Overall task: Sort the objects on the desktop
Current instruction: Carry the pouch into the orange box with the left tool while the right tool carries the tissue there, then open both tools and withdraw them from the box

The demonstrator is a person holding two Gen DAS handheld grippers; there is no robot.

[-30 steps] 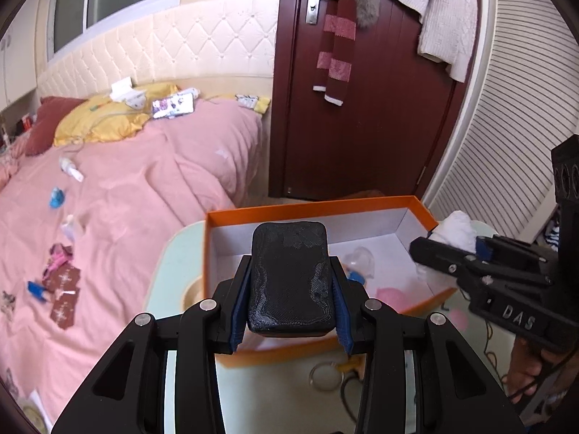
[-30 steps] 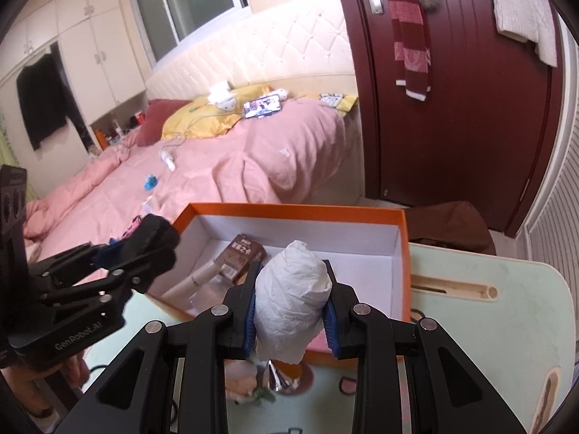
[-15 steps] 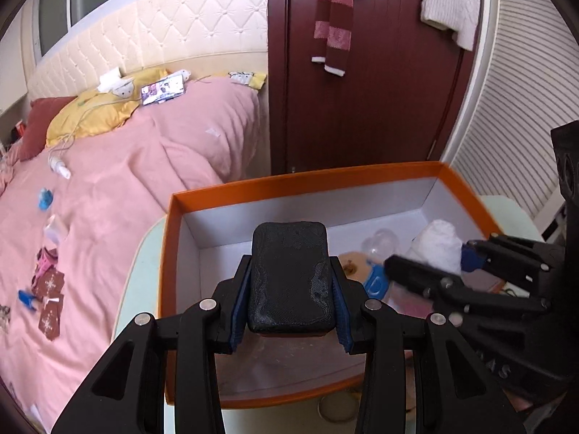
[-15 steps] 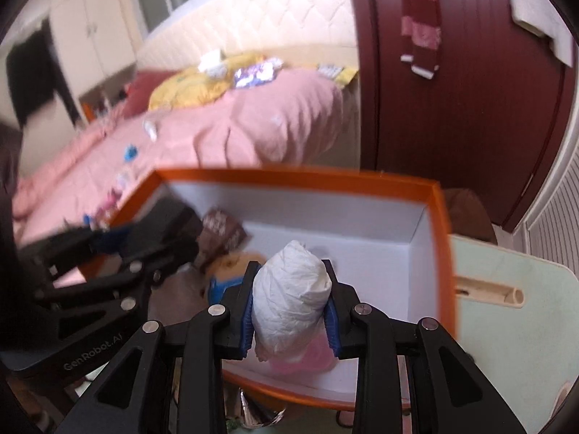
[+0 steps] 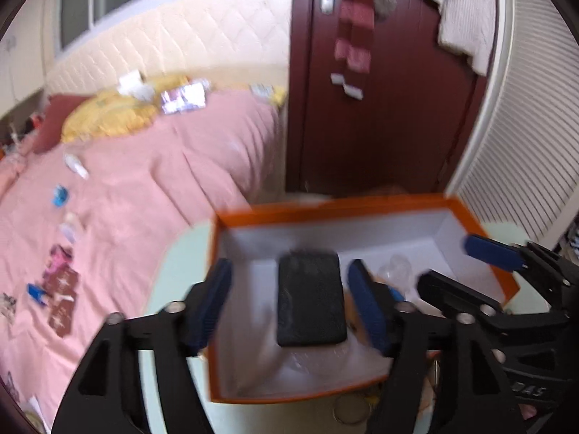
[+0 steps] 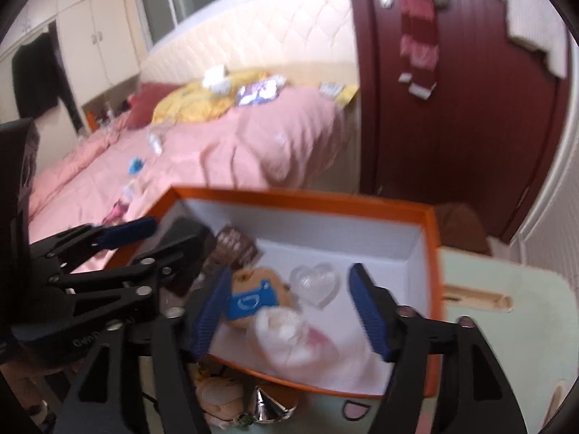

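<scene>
Blurrily, white bundle (image 6: pixel 289 340) smears; black case (image 5: pixel 310 302) sharper.

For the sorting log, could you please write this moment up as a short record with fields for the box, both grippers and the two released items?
container: orange box on the pale green table
left gripper: open, jaws just opened, pads clear of the black case
black case: free between the jaws, over the box interior
right gripper: open, jaws just opened
white bundle: blurred, in the box below the right gripper, pads not touching it
also in box: clear heart-shaped piece, brown packet
</scene>
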